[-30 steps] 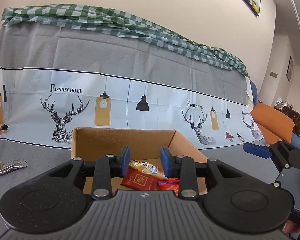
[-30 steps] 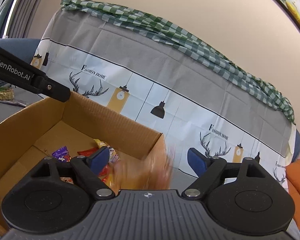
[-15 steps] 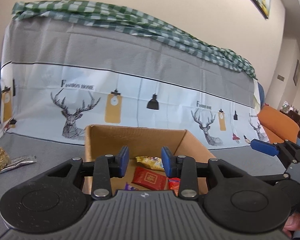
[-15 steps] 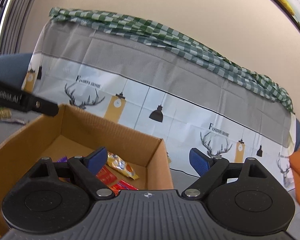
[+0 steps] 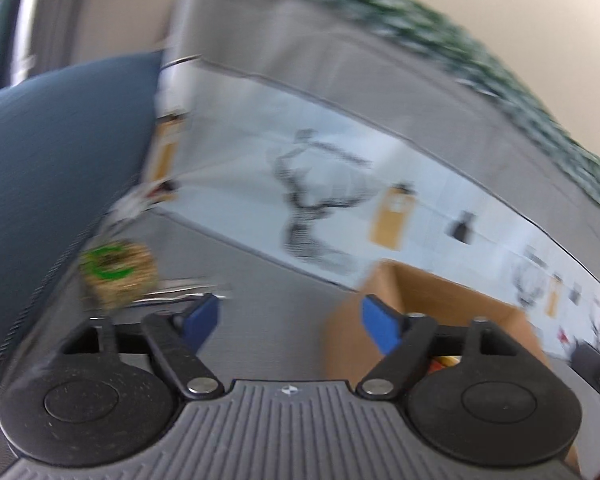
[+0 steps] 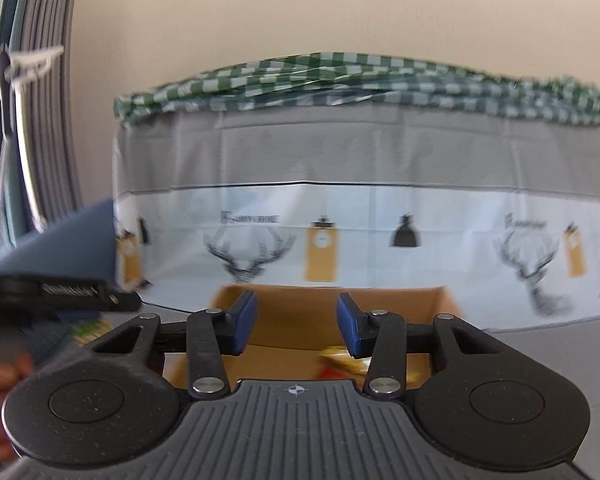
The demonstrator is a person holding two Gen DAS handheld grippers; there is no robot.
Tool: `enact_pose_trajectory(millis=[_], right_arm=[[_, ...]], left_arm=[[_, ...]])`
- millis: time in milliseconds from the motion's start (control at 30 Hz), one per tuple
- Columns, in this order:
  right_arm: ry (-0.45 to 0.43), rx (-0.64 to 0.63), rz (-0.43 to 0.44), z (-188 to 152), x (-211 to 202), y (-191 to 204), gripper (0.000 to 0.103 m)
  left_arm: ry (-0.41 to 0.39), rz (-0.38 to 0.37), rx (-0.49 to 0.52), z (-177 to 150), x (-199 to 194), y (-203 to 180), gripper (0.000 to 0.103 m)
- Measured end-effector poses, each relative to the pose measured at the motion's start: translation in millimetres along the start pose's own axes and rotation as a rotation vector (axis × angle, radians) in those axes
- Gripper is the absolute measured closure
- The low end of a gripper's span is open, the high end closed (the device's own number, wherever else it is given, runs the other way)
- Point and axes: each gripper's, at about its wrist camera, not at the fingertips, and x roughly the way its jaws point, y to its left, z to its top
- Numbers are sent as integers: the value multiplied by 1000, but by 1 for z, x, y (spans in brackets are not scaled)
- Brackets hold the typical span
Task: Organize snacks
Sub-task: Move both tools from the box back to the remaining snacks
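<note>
The left gripper [image 5: 288, 318] — jaws opening, nothing between them — is nearer the green-labelled snack bag [image 5: 118, 274], ahead to its left at the grey cover's edge, while the empty right gripper [image 6: 294, 326], closing, faces the cardboard box [image 6: 300, 302].

A deer-printed cloth [image 6: 380, 240] is seen ahead of the gripper, a green checked cloth [image 6: 340, 76] draped above it; a dark blue cushion [image 5: 60, 160] is seen left.
</note>
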Motion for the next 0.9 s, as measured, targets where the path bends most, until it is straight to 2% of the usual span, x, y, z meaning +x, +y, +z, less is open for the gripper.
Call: enact_pose_trajectory(millis=[133,267,367,500,600,767,900], right_arm=[[67,165,105,7,24,18,55],[142,253,203,20,62,58,51],[160,304,257,22,86,80,48],[222,305,262,7,106,94,48],[269,354,265,-3,119,95,48],[312,415,263,-10,135,94,47],[320,420,252,-12,141,95,47]], left_arm=[[54,85,-138,16,19,43,6],[95,140,-278,24,33,83,5],[122,171,-332,26,44,104,5],[149,191,-321,29,64,115,5],[155,224,-300,30,80,114,5],[162,334,-240,29,106,105,4],[150,381,-210,32,124,101,4]])
